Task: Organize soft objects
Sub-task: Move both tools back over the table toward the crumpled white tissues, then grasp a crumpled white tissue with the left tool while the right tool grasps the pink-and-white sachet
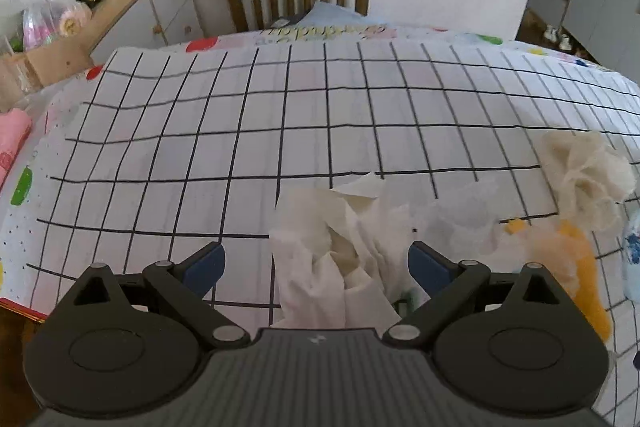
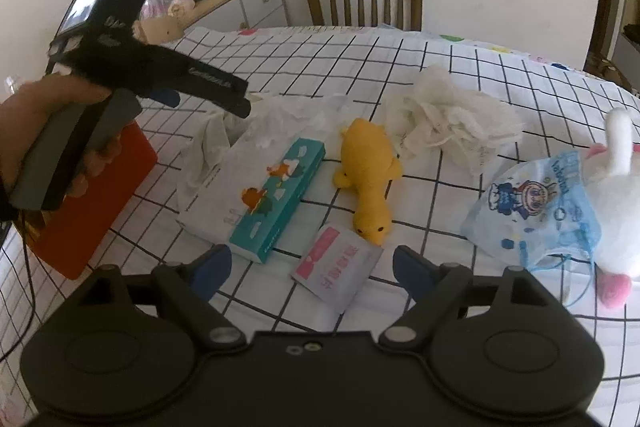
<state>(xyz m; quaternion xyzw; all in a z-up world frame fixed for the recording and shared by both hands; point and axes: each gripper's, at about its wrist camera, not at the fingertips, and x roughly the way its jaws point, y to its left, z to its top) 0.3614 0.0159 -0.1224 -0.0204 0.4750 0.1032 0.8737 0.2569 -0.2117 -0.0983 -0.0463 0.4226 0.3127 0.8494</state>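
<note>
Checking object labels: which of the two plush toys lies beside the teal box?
The yellow plush, just right of the teal box; the white plush with pink feet lies far right.

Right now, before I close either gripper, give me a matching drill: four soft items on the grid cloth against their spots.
Things:
1. yellow plush duck
2. crumpled white tissue
3. pink-and-white sachet
4. blue printed face mask

Places:
A. between open left fingers
B. against white plush toy
C. right of teal box
D. just ahead of right gripper

Pairs: 1-C, 2-A, 3-D, 4-B
</note>
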